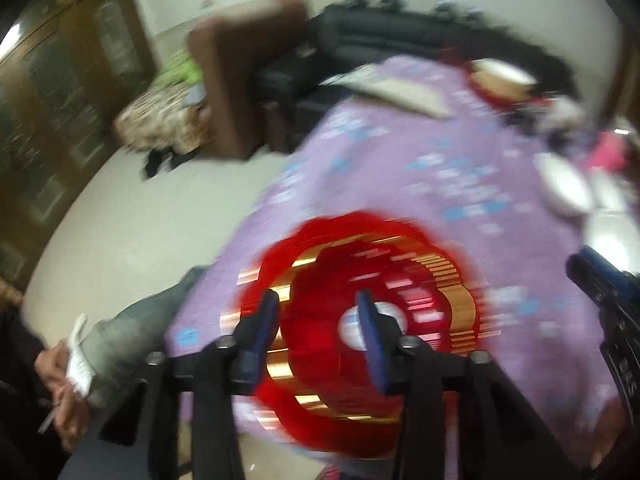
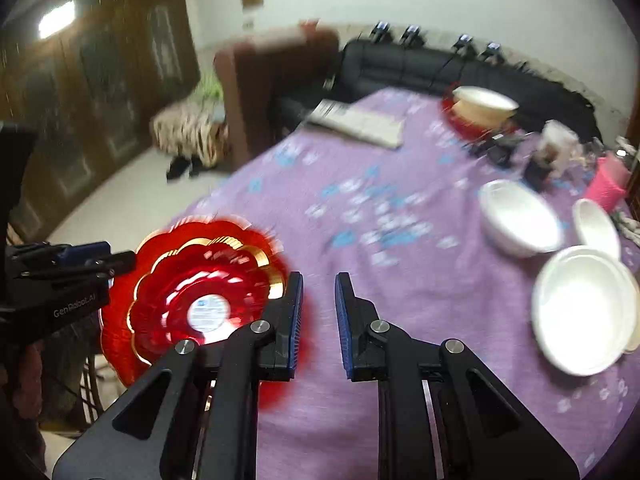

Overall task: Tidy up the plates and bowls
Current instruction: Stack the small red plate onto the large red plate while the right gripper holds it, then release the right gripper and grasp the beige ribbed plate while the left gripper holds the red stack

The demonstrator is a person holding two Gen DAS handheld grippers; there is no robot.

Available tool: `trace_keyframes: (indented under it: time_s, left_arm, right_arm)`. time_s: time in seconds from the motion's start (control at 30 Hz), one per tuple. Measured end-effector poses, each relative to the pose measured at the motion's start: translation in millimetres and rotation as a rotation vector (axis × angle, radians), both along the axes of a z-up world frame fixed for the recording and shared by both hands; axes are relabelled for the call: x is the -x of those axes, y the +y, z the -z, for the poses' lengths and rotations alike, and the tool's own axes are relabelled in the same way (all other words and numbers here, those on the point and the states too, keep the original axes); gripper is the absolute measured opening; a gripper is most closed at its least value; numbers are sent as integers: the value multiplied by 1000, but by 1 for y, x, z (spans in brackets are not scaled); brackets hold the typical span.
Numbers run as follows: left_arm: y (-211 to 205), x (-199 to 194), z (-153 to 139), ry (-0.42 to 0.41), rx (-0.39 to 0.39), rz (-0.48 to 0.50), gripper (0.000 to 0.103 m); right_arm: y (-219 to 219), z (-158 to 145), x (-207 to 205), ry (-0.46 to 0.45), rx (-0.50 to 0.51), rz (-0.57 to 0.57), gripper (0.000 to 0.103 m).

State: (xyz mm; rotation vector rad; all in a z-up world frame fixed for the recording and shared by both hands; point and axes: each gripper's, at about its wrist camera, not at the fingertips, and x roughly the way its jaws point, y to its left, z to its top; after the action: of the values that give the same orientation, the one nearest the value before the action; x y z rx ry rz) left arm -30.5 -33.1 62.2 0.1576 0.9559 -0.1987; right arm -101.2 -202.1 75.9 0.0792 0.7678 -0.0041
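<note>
Red plate (image 1: 352,332) on purple tablecloth (image 1: 420,168), under parted left fingers (image 1: 269,316)

Round surface (image 2: 360,240) under a purple cloth with blue-white flowers. Red scalloped plate (image 2: 200,292) with gold bands at lower left edge. White bowls (image 2: 520,220) grouped at right, one stack (image 2: 580,312) nearest. Far side: cream bowl on red plate (image 2: 480,108), flat papers (image 2: 360,124), pink item (image 2: 608,184), small dark clutter, blurred.
</note>
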Motion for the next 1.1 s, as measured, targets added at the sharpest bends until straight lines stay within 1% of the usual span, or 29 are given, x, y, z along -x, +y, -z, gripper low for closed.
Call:
trace_keyframes:
  time_s: [0.03, 0.07, 0.1, 0.13, 0.2, 0.27, 0.3, 0.4, 0.47, 0.53, 0.57, 0.67, 0.77, 0.83, 0.9, 0.97, 1.0, 1.03, 1.1]
  left_arm:
    - [-23, 6, -5, -1, 26, 55, 67]
    - [-39, 10, -8, -2, 42, 90, 77]
    - [-58, 15, -11, -4, 56, 129, 79]
    - [-78, 19, -12, 0, 66, 174, 79]
    - [-120, 21, -10, 41, 82, 248, 79]
    - [-161, 19, -2, 92, 99, 294, 79]
    - [-181, 17, 4, 111, 96, 310, 79]
    - [-225, 11, 20, 153, 78, 312, 79]
    - [-252, 7, 29, 176, 83, 304, 79]
    - [-264, 4, 36, 196, 76, 286, 79]
    - [-270, 6, 36, 205, 90, 297, 79]
    - [-283, 20, 33, 214, 95, 363, 79]
    - [-294, 41, 22, 214, 132, 424, 79]
    - [-303, 55, 17, 237, 156, 471, 79]
    - [-316, 74, 12, 271, 181, 538, 79]
    - [-328, 89, 9, 280, 173, 574, 79]
    - [-333, 95, 10, 284, 168, 586, 79]
    - [-338, 99, 11, 296, 163, 592, 79]
    - [-344, 102, 16, 329, 157, 595, 79]
  right_arm:
    - [-20, -6, 10, -18, 8, 32, 16]
    - [-41, -11, 19, -30, 18, 77, 16]
    - [-62, -15, 30, -36, 15, 112, 16]
    - [-91, -18, 44, -37, -9, 146, 16]
    - [-145, -21, 71, -21, -75, 231, 16]
    - [-188, -22, 93, 0, -147, 294, 16]
    - [-211, -23, 105, 7, -177, 336, 16]
    - [-254, -24, 129, 16, -203, 437, 16]
    - [-277, -19, 134, 27, -244, 468, 16]
    - [-292, -12, 138, 47, -276, 493, 16]
    - [-301, -9, 142, 37, -287, 517, 16]
    - [-333, 7, 157, 26, -345, 598, 15]
    - [-366, 20, 170, 13, -405, 677, 16]
    - [-385, 28, 172, 17, -427, 705, 16]
    - [-400, 35, 173, 15, -454, 723, 16]
    - [-415, 43, 172, 7, -502, 728, 16]
    - [-421, 46, 170, 0, -532, 730, 17]
    - [-426, 49, 166, 5, -550, 730, 20]
    - [-432, 55, 157, 17, -570, 723, 21]
